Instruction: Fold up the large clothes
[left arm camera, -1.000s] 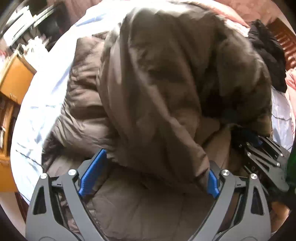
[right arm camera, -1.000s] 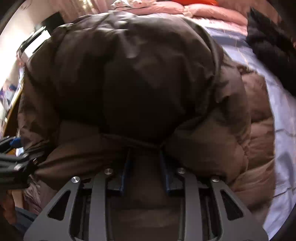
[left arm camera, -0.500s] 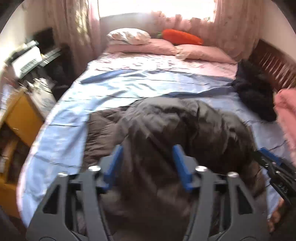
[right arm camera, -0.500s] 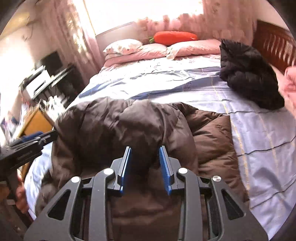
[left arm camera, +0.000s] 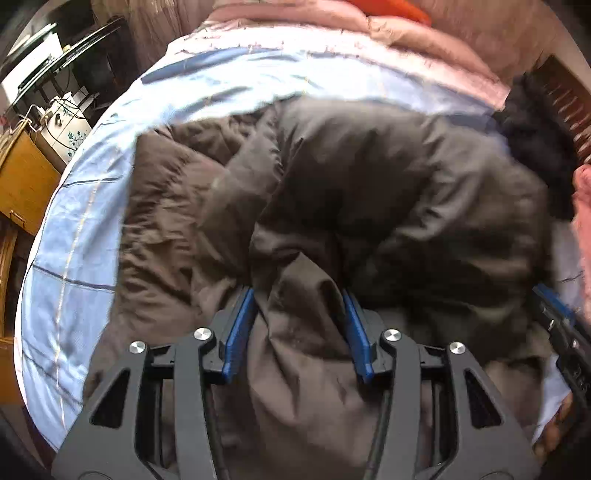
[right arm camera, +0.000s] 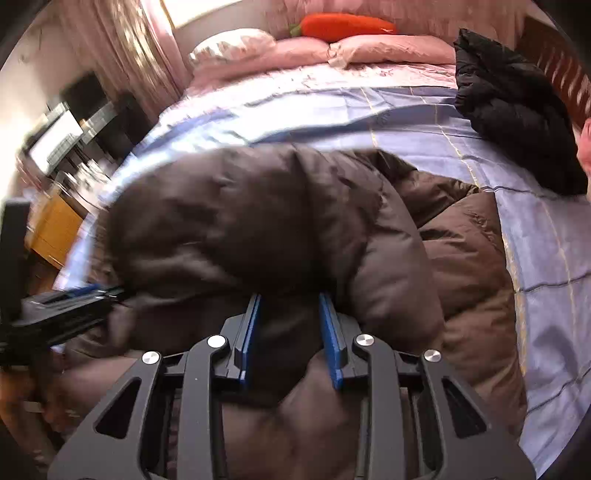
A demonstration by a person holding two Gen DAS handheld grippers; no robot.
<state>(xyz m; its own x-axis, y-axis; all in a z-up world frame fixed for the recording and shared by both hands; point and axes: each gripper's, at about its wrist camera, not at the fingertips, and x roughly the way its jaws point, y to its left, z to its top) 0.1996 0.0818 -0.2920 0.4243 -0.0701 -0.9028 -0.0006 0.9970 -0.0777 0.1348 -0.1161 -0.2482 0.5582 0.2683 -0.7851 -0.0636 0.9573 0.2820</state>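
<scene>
A large brown padded coat (left arm camera: 369, 192) lies bunched on the blue bedsheet (left arm camera: 74, 229), one part folded over the rest. My left gripper (left arm camera: 297, 306) is shut on a thick fold of the coat at its near edge. My right gripper (right arm camera: 290, 310) is shut on another fold of the same coat (right arm camera: 258, 221). The right gripper shows at the right edge of the left wrist view (left arm camera: 565, 332); the left gripper shows at the left edge of the right wrist view (right arm camera: 62, 306).
A black jacket (right arm camera: 509, 110) lies at the bed's far right by the wooden headboard (right arm camera: 554, 62). Pink pillows (right arm camera: 388, 48) and an orange carrot cushion (right arm camera: 343, 26) lie at the far end. A yellow cabinet (left arm camera: 22, 177) and shelves (right arm camera: 74, 129) stand left of the bed.
Both grippers lifted the coat's near edge, carried it forward over the rest and came down lower over the bed. The left gripper closed from wide open onto the fold.
</scene>
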